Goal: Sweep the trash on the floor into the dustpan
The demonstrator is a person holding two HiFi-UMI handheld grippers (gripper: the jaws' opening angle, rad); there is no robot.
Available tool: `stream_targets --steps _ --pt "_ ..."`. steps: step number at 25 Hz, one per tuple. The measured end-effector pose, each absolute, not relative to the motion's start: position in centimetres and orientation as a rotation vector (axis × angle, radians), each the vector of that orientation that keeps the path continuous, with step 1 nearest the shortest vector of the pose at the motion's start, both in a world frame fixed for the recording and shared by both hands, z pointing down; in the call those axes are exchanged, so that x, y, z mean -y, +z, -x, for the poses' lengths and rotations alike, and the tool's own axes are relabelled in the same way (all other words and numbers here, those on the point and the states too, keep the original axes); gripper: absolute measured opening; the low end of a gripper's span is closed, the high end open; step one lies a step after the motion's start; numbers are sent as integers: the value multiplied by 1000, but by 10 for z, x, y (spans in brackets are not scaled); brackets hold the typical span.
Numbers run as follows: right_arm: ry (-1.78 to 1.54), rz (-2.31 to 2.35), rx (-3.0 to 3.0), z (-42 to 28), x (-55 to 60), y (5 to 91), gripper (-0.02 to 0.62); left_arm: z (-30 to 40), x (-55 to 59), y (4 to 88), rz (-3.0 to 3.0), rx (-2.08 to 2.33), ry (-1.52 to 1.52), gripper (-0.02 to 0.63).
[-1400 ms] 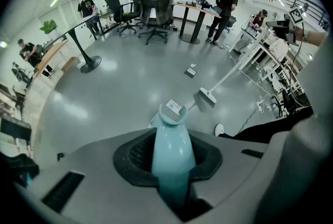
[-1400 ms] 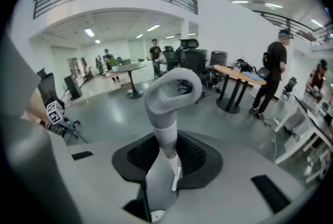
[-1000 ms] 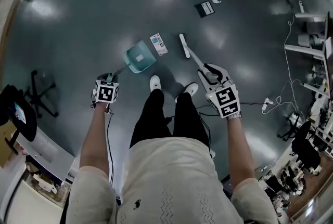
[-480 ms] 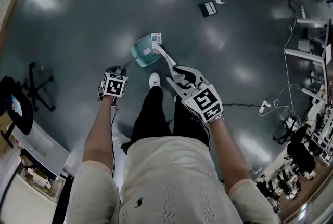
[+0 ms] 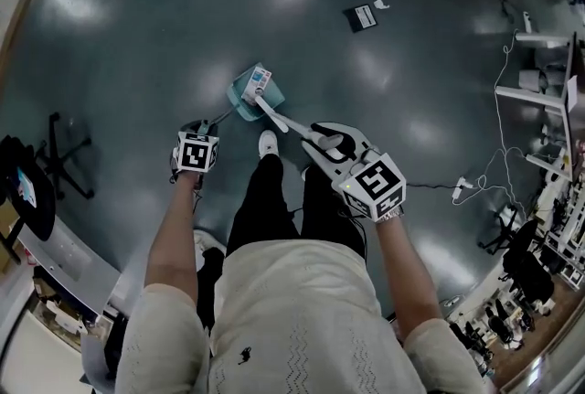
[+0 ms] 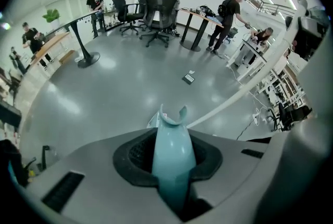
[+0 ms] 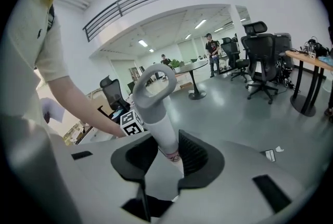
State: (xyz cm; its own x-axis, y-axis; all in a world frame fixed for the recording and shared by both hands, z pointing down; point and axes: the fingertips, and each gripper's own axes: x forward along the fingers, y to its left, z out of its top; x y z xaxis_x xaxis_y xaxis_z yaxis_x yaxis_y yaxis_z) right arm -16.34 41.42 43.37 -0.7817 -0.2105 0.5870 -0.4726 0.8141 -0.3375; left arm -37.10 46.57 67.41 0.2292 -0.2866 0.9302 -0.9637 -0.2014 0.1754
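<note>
Trash nearest to hand: small printed carton [image 5: 260,77], lying at the teal dustpan [image 5: 245,100] just ahead of the left hand-held gripper [image 5: 203,129]; fully inside or only on the rim, not clear. Second lot, a black card [image 5: 363,15] with a white scrap [image 5: 381,4] beside it, well beyond both hand-held grippers on the glossy floor [image 5: 137,45].

Left hand-held gripper clamped on the dustpan's teal handle [image 6: 171,158], dustpan mouth pointing away from it. Right hand-held gripper [image 5: 322,138] clamped on the shaft of the white brush [image 5: 288,122], below its grey hanging loop [image 7: 148,103]; brush head down at the dustpan, touching or nearly touching the carton.

Handling, as judged: carton and card light, stiff and flat, prone to skidding on the floor and to sliding back out of a tilted dustpan; scrap lighter yet, easily flicked aside. No direct grasp called for: best pushed from the far side with the bristles, dustpan lip kept flat on the floor. Brush and dustpan probably light hard plastic; firm hold on each handle against twisting.
</note>
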Motion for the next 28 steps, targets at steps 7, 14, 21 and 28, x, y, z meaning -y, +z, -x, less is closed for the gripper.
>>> stream_targets --steps 7,14,21,28 --pt "770 -835 2431 70 -355 403 123 362 -455 664 -1630 1218 894 92" --pt "802 -1156 2402 -50 -288 356 120 314 -396 645 -1682 1224 859 92" --pt "732 -1336 2326 -172 -201 341 120 252 -313 636 -1713 1213 893 92" --pt "620 -1497 2217 -272 -96 339 121 209 -201 628 -1791 1157 986 92"
